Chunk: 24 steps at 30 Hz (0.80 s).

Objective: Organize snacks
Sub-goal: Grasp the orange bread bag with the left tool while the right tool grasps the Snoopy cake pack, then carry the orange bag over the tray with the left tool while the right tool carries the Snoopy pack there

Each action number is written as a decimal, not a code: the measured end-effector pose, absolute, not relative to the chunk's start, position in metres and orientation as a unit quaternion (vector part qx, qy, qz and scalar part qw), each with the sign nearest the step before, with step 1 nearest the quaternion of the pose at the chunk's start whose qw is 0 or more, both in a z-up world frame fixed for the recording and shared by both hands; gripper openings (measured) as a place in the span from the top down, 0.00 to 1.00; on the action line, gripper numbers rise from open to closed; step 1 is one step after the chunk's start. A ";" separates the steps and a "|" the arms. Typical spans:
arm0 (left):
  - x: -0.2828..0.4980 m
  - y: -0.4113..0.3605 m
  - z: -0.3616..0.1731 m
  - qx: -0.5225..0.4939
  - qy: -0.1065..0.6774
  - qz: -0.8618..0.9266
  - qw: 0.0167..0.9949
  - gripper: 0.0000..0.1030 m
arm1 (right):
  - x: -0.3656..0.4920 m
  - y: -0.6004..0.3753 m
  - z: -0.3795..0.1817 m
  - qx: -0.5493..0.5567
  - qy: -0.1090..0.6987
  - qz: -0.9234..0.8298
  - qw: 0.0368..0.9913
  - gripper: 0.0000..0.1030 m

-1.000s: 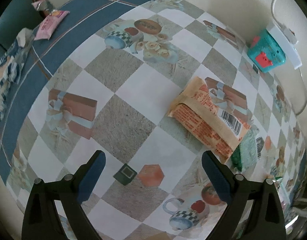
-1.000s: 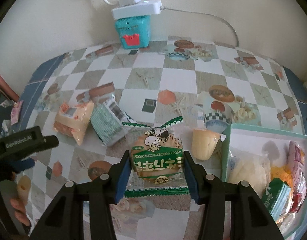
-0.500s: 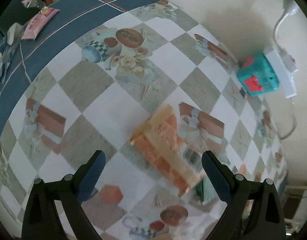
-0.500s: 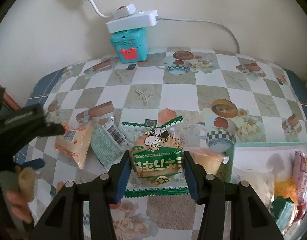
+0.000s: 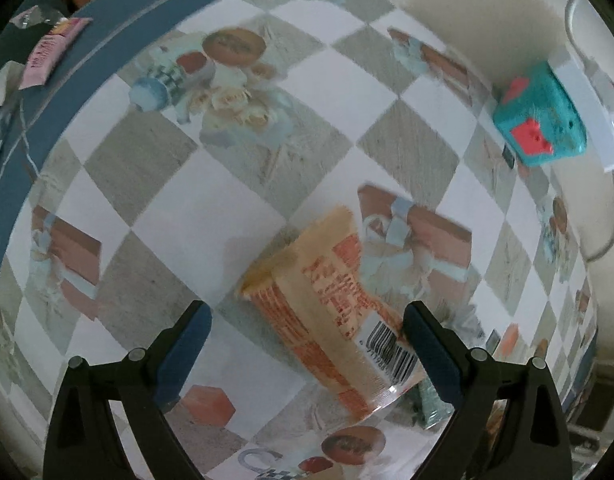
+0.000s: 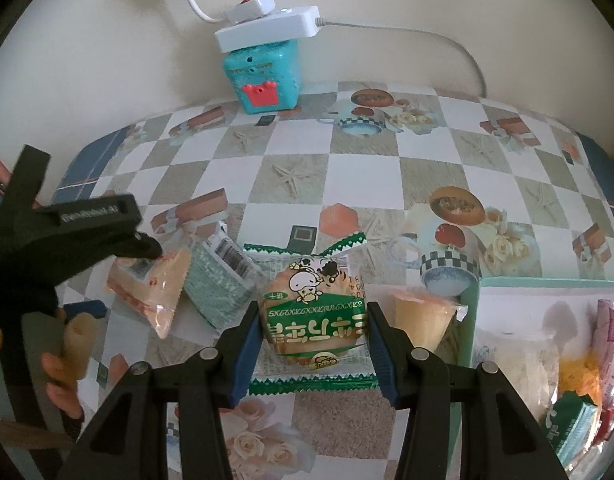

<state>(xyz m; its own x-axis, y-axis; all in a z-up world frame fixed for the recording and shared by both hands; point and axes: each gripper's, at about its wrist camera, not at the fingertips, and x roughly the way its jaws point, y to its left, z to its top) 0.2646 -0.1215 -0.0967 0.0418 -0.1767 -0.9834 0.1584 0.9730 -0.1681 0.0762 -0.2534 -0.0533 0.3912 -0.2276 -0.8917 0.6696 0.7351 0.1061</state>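
Observation:
My left gripper [image 5: 307,350] is open, its fingers either side of the near end of an orange snack packet [image 5: 335,316] lying on the tablecloth; the packet also shows in the right wrist view [image 6: 155,288], with the left gripper [image 6: 79,224] above it. My right gripper [image 6: 313,348] is shut on a green-and-white cookie packet [image 6: 313,316], held above the table. A green-patterned packet [image 6: 217,280] lies between the two snacks. A pudding cup [image 6: 425,318] lies beside the mint box [image 6: 473,320], which holds several snacks.
A teal toy cube [image 6: 263,80] with a white power strip [image 6: 267,28] on top stands against the back wall, also in the left wrist view [image 5: 541,120]. A pink packet [image 5: 47,54] lies beyond the table's blue edge [image 5: 47,120].
My left gripper has moved toward the orange packet, which now sits between its fingers. My right gripper has lifted slightly with the cookie packet still in it.

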 end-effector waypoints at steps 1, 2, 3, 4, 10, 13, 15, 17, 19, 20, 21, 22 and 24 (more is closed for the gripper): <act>0.262 -0.122 -0.098 -0.002 0.683 -0.118 0.721 0.06 | 0.076 -0.254 -0.054 0.233 0.476 -0.280 0.801 0.49; 0.261 -0.123 -0.098 0.002 0.680 -0.119 0.723 0.06 | 0.076 -0.254 -0.054 0.233 0.476 -0.280 0.800 0.49; 0.259 -0.123 -0.098 0.005 0.680 -0.121 0.723 0.06 | 0.076 -0.254 -0.054 0.234 0.477 -0.280 0.799 0.49; 0.257 -0.122 -0.098 0.003 0.682 -0.122 0.721 0.06 | 0.075 -0.254 -0.054 0.234 0.477 -0.280 0.799 0.49; 0.241 -0.120 -0.091 0.035 0.666 -0.115 0.737 0.39 | 0.071 -0.256 -0.053 0.239 0.477 -0.281 0.798 0.49; 0.236 -0.113 -0.089 0.032 0.664 -0.113 0.738 0.51 | 0.067 -0.258 -0.051 0.242 0.479 -0.283 0.795 0.49; 0.231 -0.105 -0.087 0.033 0.662 -0.110 0.741 0.56 | 0.065 -0.259 -0.050 0.244 0.479 -0.284 0.794 0.49; 0.220 -0.098 -0.086 0.039 0.659 -0.105 0.743 0.57 | 0.061 -0.259 -0.046 0.248 0.478 -0.285 0.793 0.49; 0.209 -0.091 -0.086 0.042 0.658 -0.097 0.746 0.58 | 0.058 -0.258 -0.041 0.250 0.476 -0.285 0.793 0.49; 0.203 -0.089 -0.085 0.042 0.658 -0.094 0.746 0.58 | 0.056 -0.257 -0.038 0.251 0.475 -0.285 0.794 0.49; 0.198 -0.085 -0.085 0.039 0.658 -0.092 0.746 0.58 | 0.054 -0.256 -0.035 0.252 0.474 -0.285 0.794 0.49; 0.191 -0.081 -0.085 0.035 0.660 -0.090 0.745 0.58 | 0.051 -0.255 -0.032 0.255 0.474 -0.285 0.793 0.49; 0.180 -0.077 -0.084 0.032 0.664 -0.086 0.742 0.58 | 0.045 -0.254 -0.025 0.261 0.471 -0.287 0.792 0.49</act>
